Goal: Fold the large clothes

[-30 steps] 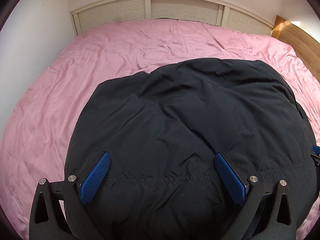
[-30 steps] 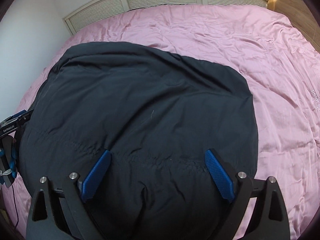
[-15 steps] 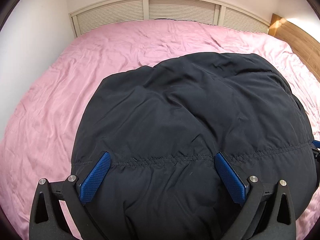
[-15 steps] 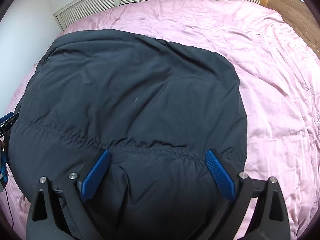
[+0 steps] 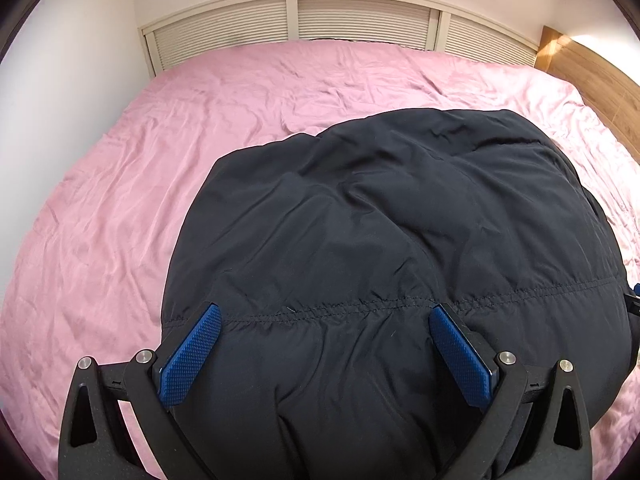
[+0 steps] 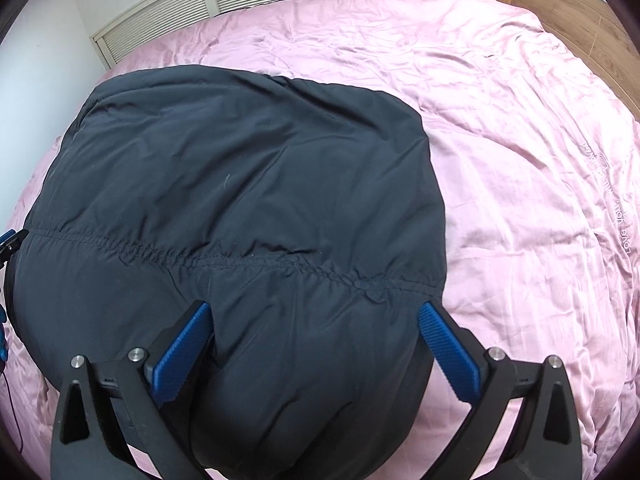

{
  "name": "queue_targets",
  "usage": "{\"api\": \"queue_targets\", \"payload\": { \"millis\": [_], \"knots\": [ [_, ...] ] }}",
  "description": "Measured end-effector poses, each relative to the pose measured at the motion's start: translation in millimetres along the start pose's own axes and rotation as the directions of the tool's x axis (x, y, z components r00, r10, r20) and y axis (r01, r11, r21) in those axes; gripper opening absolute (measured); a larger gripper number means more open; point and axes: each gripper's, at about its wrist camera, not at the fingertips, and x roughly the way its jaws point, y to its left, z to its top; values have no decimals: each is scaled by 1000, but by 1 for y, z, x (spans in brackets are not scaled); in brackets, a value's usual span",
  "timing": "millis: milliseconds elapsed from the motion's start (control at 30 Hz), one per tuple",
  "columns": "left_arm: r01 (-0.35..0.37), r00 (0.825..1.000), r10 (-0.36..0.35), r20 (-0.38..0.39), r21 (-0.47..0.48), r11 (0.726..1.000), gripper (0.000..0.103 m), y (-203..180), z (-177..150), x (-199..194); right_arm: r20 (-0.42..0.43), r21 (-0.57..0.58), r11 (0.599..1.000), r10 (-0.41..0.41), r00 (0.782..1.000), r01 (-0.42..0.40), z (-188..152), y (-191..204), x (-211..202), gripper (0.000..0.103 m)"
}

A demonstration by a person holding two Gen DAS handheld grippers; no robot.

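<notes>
A large black padded jacket (image 5: pixel 380 240) lies folded in a thick bundle on the pink bed sheet (image 5: pixel 120 200); a stitched seam runs across it. My left gripper (image 5: pixel 324 316) is open, its blue pads wide apart over the jacket's near left part. The jacket also shows in the right wrist view (image 6: pixel 240 200). My right gripper (image 6: pixel 316 312) is open too, hovering over the jacket's near right part, holding nothing. The tip of the left gripper shows at the left edge of the right wrist view (image 6: pixel 10 240).
A white louvred headboard panel (image 5: pixel 360 20) runs along the far side of the bed. A white wall (image 5: pixel 60 80) stands on the left. A wooden panel (image 5: pixel 592 76) borders the bed on the right. The sheet (image 6: pixel 520 160) is wrinkled, with small printed text.
Both grippers have pulled back and up from the jacket. The seam now sits farther ahead of the pads, and more of the bundle's near part shows.
</notes>
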Motion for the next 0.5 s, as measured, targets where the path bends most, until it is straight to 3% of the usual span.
{"api": "queue_targets", "payload": {
  "millis": [133, 333, 500],
  "knots": [
    [13, 1000, -13, -14, -15, 1000, 102, 8, 0, -3, 14, 8, 1000, 3, 1000, -3, -4, -9, -14, 103],
    [-6, 999, 6, 31, -24, 1000, 102, 37, 6, -22, 56, 76, 997, 10, 998, -15, 11, -45, -33, 103],
    [-87, 994, 91, 57, -61, 994, 102, 75, 12, -32, 50, 134, 990, 36, 998, -43, 18, -69, -32, 103]
  ]
}}
